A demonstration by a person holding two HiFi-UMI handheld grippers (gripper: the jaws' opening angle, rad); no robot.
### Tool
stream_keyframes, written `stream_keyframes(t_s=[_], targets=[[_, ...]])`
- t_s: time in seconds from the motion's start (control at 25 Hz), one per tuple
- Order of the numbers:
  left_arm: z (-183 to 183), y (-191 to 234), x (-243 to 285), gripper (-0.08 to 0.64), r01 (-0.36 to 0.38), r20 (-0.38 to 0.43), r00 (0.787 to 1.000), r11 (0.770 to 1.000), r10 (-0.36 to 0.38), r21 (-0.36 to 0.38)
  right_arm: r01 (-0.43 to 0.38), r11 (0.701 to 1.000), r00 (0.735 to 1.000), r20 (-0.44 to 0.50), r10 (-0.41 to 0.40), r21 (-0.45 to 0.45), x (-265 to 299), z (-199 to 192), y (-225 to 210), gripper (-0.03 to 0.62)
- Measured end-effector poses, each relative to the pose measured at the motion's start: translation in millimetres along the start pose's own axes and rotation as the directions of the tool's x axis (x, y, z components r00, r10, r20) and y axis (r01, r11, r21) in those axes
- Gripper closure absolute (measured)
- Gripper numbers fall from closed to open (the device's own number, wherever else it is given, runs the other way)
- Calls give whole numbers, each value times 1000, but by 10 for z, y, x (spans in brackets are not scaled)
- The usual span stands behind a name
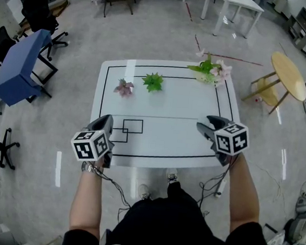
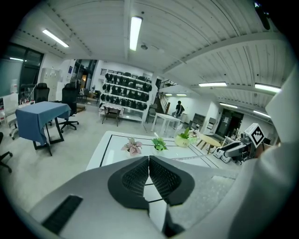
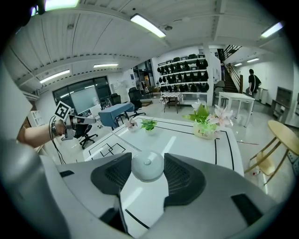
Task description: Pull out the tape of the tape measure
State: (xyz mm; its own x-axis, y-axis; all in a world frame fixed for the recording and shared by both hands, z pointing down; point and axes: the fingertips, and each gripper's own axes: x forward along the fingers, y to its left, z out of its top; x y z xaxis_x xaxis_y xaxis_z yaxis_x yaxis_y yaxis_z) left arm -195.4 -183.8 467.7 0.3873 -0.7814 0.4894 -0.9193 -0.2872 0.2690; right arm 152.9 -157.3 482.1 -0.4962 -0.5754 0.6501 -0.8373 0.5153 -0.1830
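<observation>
A round white tape measure (image 3: 147, 165) sits between the pads of my right gripper (image 3: 147, 172), which is shut on it. In the head view this gripper (image 1: 209, 128) hovers over the right front of the white table (image 1: 161, 144). A thin tape (image 1: 159, 117) runs level from it to my left gripper (image 1: 105, 124) at the table's front left. In the left gripper view the jaws of my left gripper (image 2: 149, 175) are pressed together, and the tape (image 2: 191, 158) comes out from behind the right pad toward the other gripper. The tape's tip is hidden.
At the table's far side stand a small pink plant (image 1: 124, 87), a green plant (image 1: 153, 82) and a pot of flowers (image 1: 210, 71). Black lines mark the tabletop. A blue-covered table (image 1: 20, 67) and office chairs are at the left, a round wooden table (image 1: 285, 76) at the right.
</observation>
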Motion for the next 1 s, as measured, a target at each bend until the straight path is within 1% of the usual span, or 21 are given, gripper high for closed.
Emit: stream_keyframes(t_s=[0.48,1.0], targets=[[-33,47,25,554,-21,-9,1000,1000,21,-6,2,1000,1000,-3,-2,18,-31,-81,-99,376],[-193,90,215,554,-32,-40,999,999,32,-8,2,1000,1000,-16,-1,26,122,-168,-222,376]])
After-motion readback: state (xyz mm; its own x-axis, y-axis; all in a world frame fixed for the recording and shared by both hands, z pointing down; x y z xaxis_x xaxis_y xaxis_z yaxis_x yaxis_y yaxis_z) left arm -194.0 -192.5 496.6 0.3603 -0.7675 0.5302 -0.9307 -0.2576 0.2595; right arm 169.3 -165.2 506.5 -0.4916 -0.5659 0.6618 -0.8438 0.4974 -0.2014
